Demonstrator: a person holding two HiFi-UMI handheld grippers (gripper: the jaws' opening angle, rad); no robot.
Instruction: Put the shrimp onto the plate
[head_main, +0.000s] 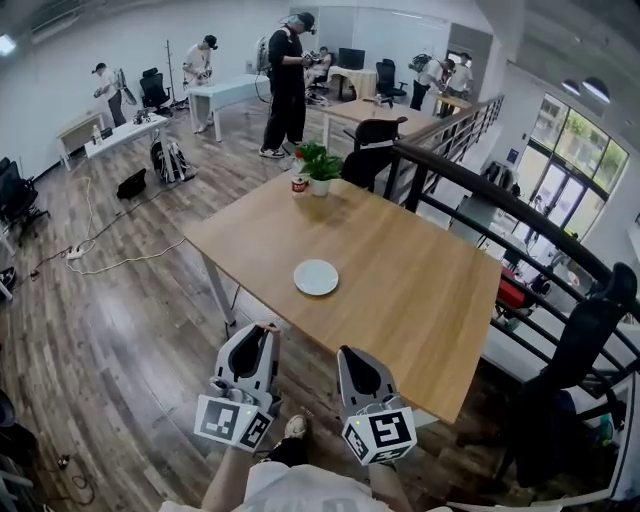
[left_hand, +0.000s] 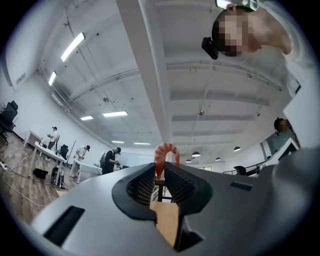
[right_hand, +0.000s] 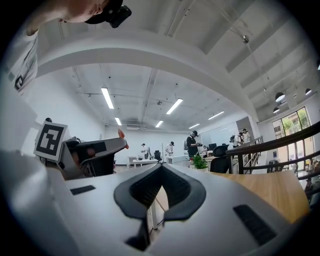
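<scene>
The left gripper (head_main: 265, 332), clamped on the shrimp (left_hand: 165, 150) whose curled body pokes out past its jaw tips, hangs just off the tabletop's (head_main: 420, 290) near edge, with the white plate (head_main: 316, 277) ahead and slightly to its right, while the right gripper (head_main: 348, 352) sits closed and empty alongside.

- Head view: from high above, steeply down on the table (head_main: 400, 270); left gripper (head_main: 264, 330) and right gripper (head_main: 346, 354) at bottom centre.
- Left gripper view: tilted up along its jaws, past the shrimp (left_hand: 165, 152), towards the ceiling.
- Right gripper view: near level across the room.
- All share the table.
</scene>
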